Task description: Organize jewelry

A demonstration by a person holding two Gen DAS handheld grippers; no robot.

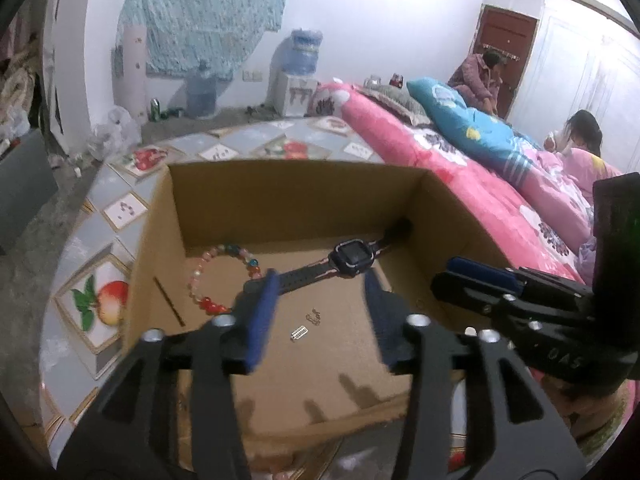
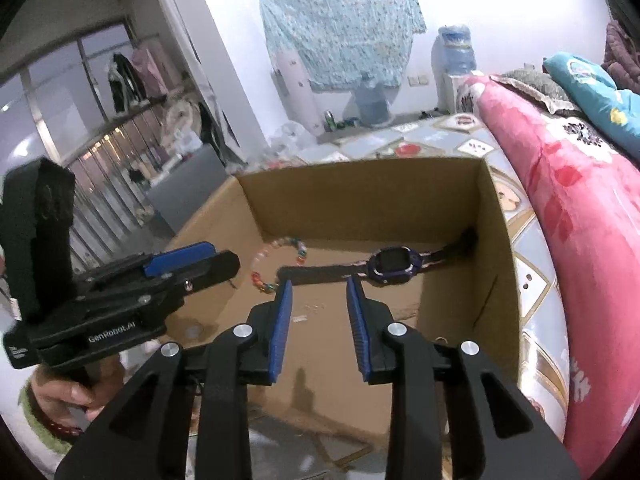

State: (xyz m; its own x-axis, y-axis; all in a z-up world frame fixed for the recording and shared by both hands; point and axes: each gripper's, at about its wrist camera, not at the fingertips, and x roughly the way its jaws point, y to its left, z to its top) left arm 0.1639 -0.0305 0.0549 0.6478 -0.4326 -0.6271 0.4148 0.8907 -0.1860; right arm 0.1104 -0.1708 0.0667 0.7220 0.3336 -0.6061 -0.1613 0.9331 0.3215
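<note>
Sitting on a tiled table [image 1: 96, 240] is one brown cardboard box [image 1: 296, 196] with its top open. Inside the box there is one watch [image 1: 352, 258] with a dark strap. It lies flat on the box floor, near the back wall. There is one bead bracelet [image 1: 218, 276] too, with pink, red and green beads. It lies just left of the watch strap. Near the middle of the floor are a few tiny silver bits [image 1: 308, 320]. They look like three, but they are too small to be sure what they are.

There are two tools. The left gripper [image 1: 320, 292] hangs over the box, and its two blue fingers stand apart with nothing between them. The right gripper [image 2: 318, 294] hangs over the box too. Its two blue fingers also stand apart, a bit closer together, and hold nothing. Neither one touches the watch or the bracelet.

From the right camera you can see the side of the left tool, held by one hand [image 2: 68, 392]. It has white writing that says "GenRobot.AI". From the left camera, the side of the right tool shows some pale letters that are too blurry to read well.

One pink blanket [image 1: 460, 184] lies beside the table. Two water jugs [image 1: 200, 92] stand by the far wall. Two people [image 1: 480, 80] sit far back.
</note>
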